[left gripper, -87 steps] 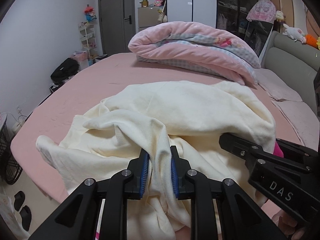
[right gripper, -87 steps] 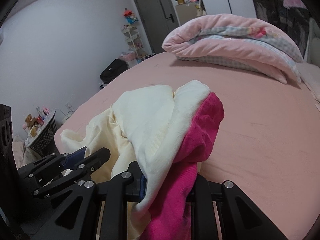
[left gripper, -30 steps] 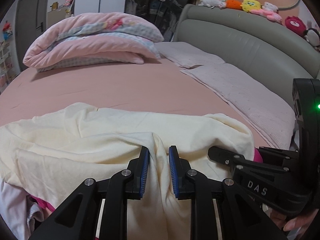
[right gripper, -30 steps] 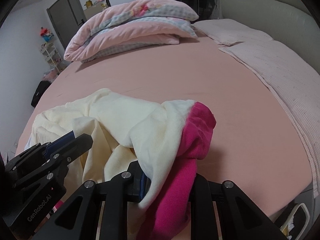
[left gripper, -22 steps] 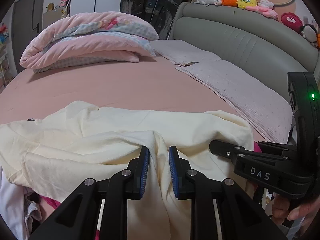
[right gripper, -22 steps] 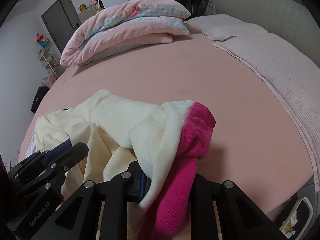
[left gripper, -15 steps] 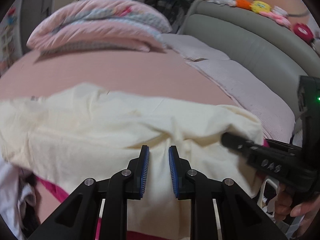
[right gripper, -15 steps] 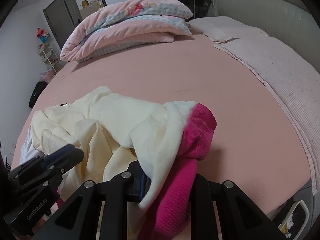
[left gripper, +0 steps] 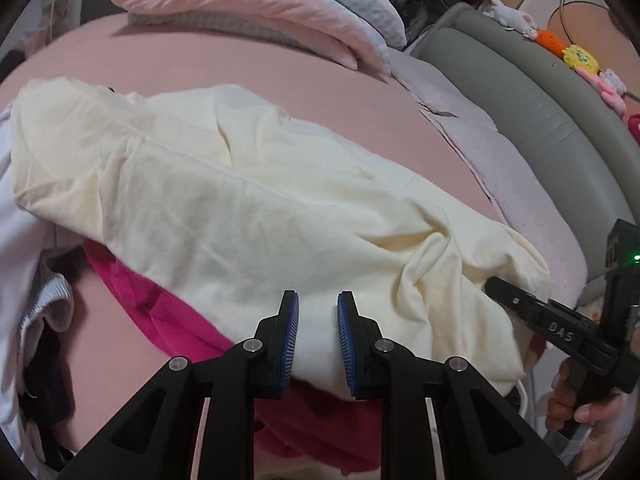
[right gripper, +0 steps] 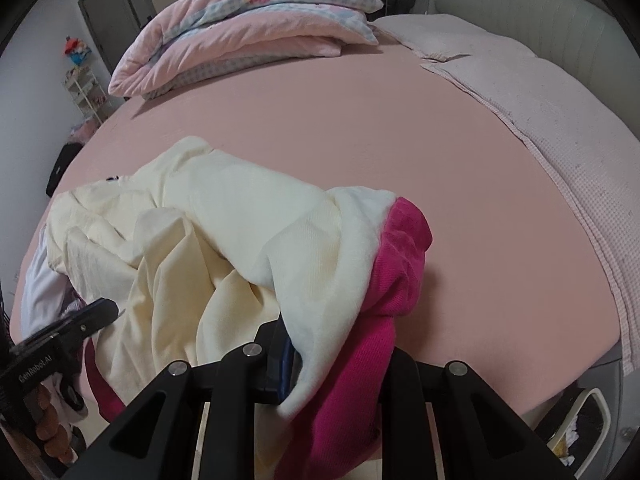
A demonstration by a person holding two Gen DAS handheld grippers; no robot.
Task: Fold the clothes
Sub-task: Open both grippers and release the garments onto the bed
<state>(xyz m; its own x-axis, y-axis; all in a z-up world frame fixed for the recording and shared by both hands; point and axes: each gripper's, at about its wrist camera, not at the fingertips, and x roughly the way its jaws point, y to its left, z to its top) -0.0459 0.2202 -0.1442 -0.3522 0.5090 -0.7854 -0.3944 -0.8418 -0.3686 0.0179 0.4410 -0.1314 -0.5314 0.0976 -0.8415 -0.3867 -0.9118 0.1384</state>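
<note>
Cream garment [left gripper: 248, 200] now lies spread wider along the bed's [right gripper: 360, 128] near edge; left gripper [left gripper: 318, 336] and right gripper [right gripper: 336, 356] both pinch it, ready for folding.

Across the sequence the cream-coloured knit garment [left gripper: 248, 200] goes from a bunched heap to a broad sheet spread over the pink bed sheet [left gripper: 280, 76]. The left gripper [left gripper: 318, 332] now sits lower and nearer the cloth, with its blue pads a little further apart than before and cream fabric bulging between them. A magenta knit garment [left gripper: 160, 300], hidden earlier in this view, now shows under the cream one's near edge. The view has swung from the door side toward the grey padded headboard [left gripper: 552, 92]. The right gripper [right gripper: 332, 356] keeps its clamp on both fabrics.
</note>
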